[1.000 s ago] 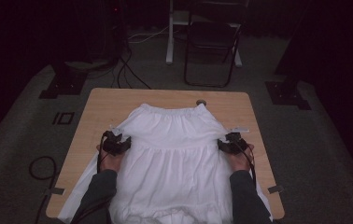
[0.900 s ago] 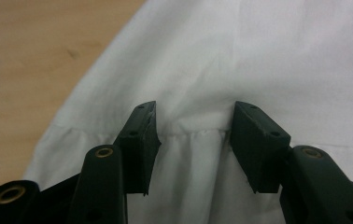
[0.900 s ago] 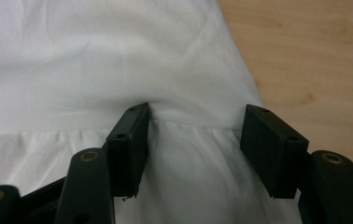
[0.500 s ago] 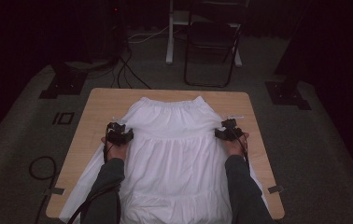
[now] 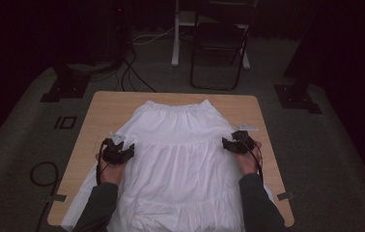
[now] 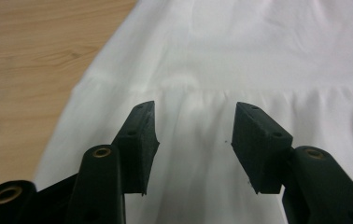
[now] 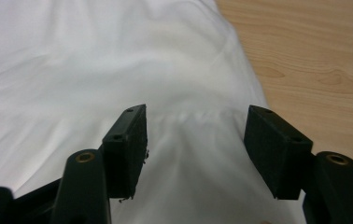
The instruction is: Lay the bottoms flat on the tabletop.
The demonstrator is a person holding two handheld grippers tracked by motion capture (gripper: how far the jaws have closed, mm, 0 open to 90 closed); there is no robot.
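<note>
dark grey sleeves; each black hand-held gripper (image 5: 131, 151) has brass-ringed screws, trailing cable.

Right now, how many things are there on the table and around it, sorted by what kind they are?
White skirt spread flat on the table: 1
Wooden table: 1
Black grippers, the left gripper and the right gripper, both open over the skirt's side edges: 2
Black folding chair behind the table: 1
Total: 5

A plain white tiered skirt (image 5: 180, 159) lies on a light wood-grain table (image 5: 108, 111) — both grippers (image 5: 118, 152) (image 5: 238, 143) black, sleeves dark grey, floor grey-green.
</note>
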